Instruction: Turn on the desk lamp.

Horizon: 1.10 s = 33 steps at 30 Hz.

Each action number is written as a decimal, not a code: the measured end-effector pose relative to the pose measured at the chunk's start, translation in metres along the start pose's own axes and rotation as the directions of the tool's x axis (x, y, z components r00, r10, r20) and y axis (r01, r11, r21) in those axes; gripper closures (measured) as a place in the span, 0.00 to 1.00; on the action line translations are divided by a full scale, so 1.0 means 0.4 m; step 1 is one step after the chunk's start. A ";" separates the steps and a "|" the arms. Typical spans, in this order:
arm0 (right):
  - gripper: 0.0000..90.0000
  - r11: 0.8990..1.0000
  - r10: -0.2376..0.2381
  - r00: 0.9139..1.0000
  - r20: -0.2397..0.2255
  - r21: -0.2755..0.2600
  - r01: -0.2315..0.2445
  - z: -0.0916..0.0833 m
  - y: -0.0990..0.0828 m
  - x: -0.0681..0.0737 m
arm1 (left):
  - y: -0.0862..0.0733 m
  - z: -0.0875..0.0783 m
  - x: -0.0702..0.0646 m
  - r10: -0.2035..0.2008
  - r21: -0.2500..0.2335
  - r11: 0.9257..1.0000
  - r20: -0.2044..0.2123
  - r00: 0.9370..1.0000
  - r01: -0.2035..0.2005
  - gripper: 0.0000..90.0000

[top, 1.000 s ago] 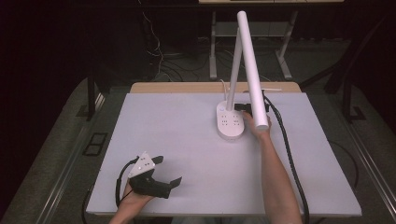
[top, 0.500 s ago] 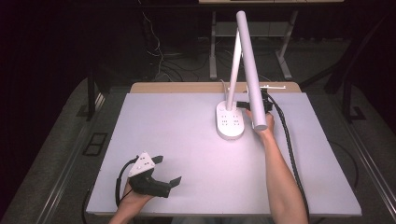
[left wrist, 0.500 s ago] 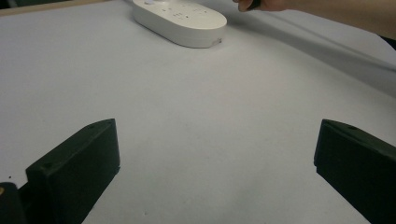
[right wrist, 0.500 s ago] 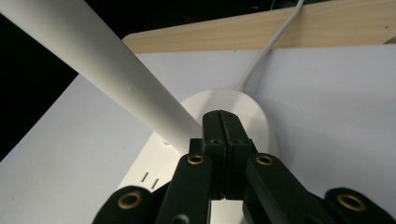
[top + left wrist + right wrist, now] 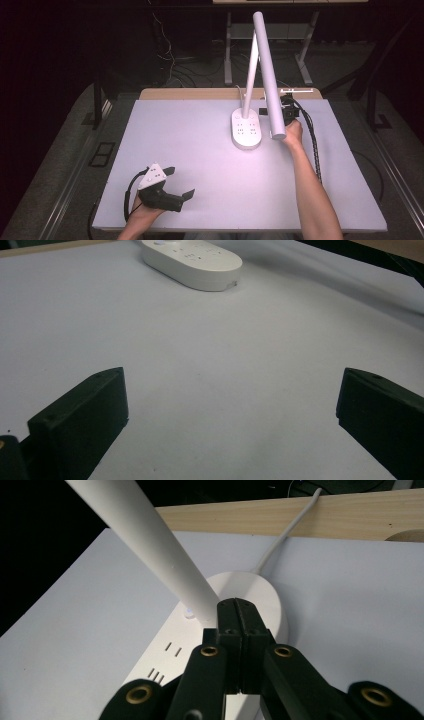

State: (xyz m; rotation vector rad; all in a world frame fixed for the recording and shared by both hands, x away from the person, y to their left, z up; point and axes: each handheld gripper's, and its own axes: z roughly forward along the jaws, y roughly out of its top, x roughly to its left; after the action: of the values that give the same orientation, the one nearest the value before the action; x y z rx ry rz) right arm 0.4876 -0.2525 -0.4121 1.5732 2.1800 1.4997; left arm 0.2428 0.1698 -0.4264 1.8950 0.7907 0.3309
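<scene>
The white table (image 5: 210,200) takes up most of the scene, and on its far half, just ahead of the right gripper (image 5: 239,611), stands a white desk lamp. Its long light bar (image 5: 269,75) slopes down from high above toward that gripper, and the thinner stem (image 5: 250,75) rises from the oval base (image 5: 246,131) immediately below and in front of the closed jaws. The right gripper's jaws are pressed flat together with nothing between them, their joined tips sitting just above the base near the foot of the stem, where a small lit button (image 5: 188,614) glows to their left. It looks like a pressing job with the tips, though whether they touch the base is hard to tell from here. To do it well, I'd keep the jaws shut as one blunt finger, come straight down on the chosen control, press briefly, and stay clear of the low end of the bar beside the hand. The left gripper (image 5: 230,405), well back at the near edge, rests with its jaws spread wide and empty over bare table; it should simply stay put.
</scene>
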 end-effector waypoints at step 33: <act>0.29 0.995 -0.094 0.996 -0.008 -0.025 0.094 -0.196 -0.097 0.088 | 0.002 -0.002 -0.005 0.012 -0.009 1.000 0.004 1.000 -0.012 0.00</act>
State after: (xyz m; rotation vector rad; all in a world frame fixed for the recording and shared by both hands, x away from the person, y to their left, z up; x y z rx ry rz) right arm 0.4015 -0.2777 -0.3832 1.4375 2.1986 1.5034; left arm 0.2414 0.1690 -0.4250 1.8915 0.7744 0.3376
